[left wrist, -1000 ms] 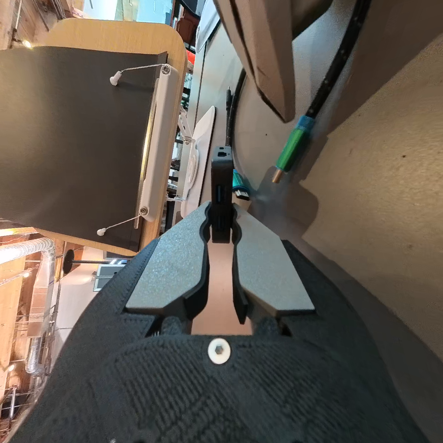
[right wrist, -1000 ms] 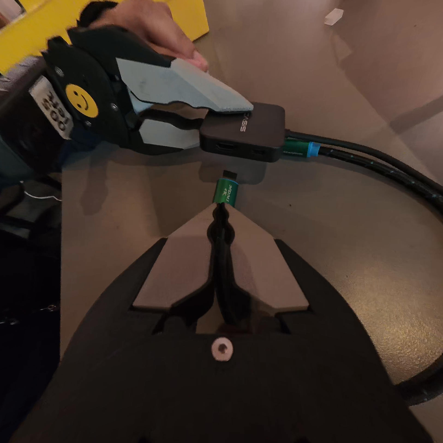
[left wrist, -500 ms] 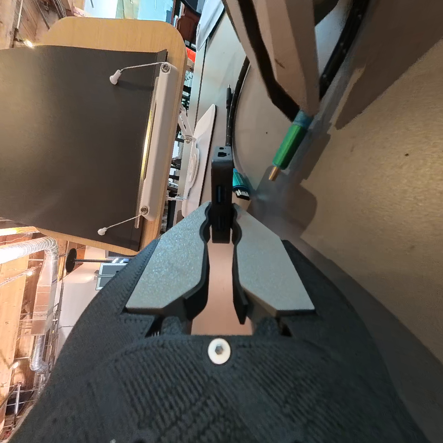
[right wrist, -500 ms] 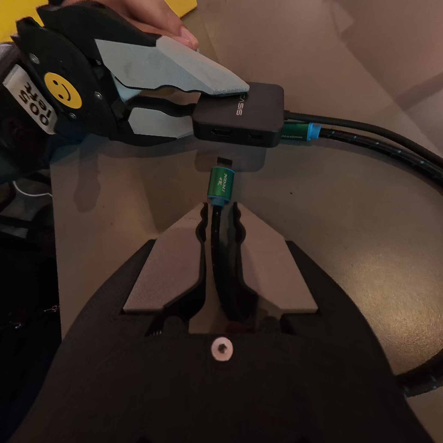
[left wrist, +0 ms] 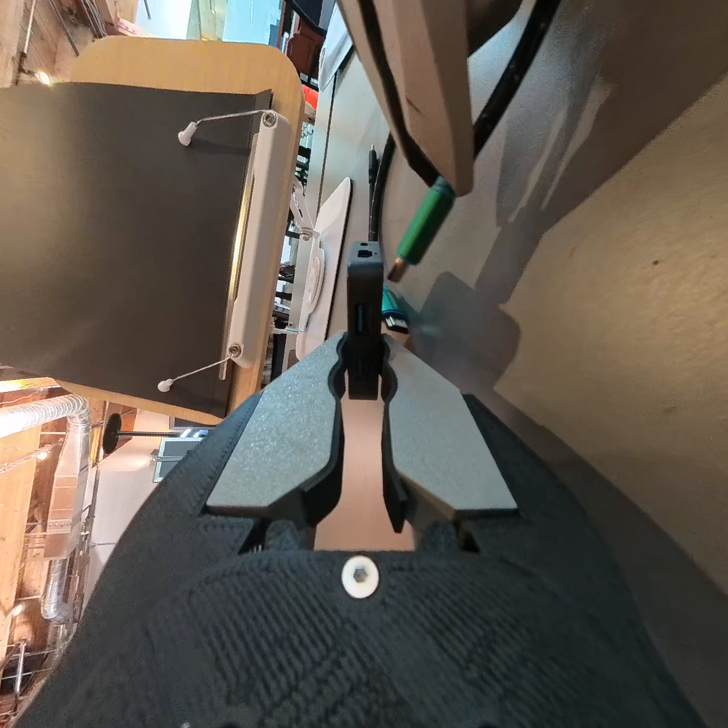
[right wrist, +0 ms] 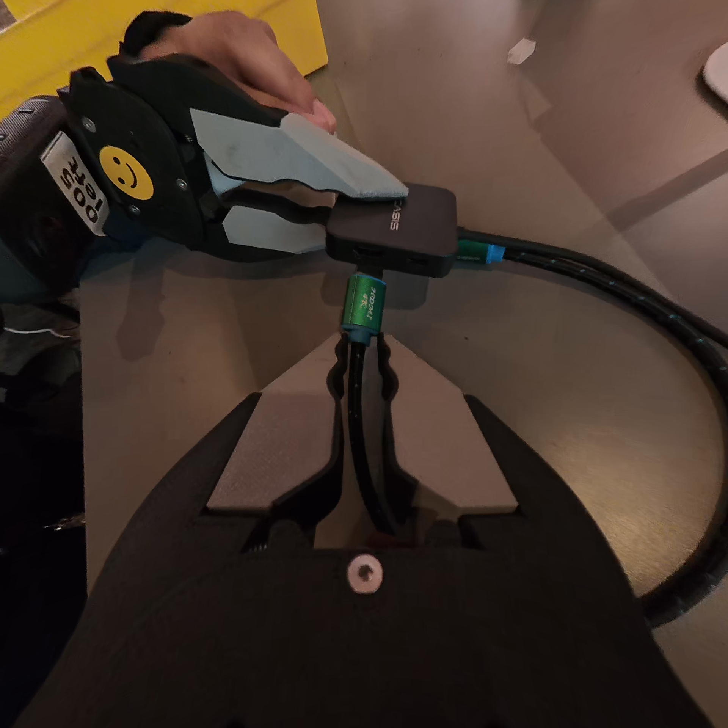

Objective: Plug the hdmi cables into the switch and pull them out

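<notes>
Your left claw [right wrist: 335,220] still has the switch [right wrist: 398,236] clamped just off the counter [right wrist: 551,394]. Since a second ago the green plug [right wrist: 362,305] has closed the gap and its tip now meets the front port. Right claw [right wrist: 362,342] has gone slack, pads apart around the cable [right wrist: 360,413], so pushing it home looks tricky.

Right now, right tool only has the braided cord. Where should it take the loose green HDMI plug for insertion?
Grip the green metal shell, not the cord behind it. Come from the cable end, one finger on each broad flat face. The shell is rigid and flat-sided; the cord flexes, and the tip is near the switch port.
</notes>
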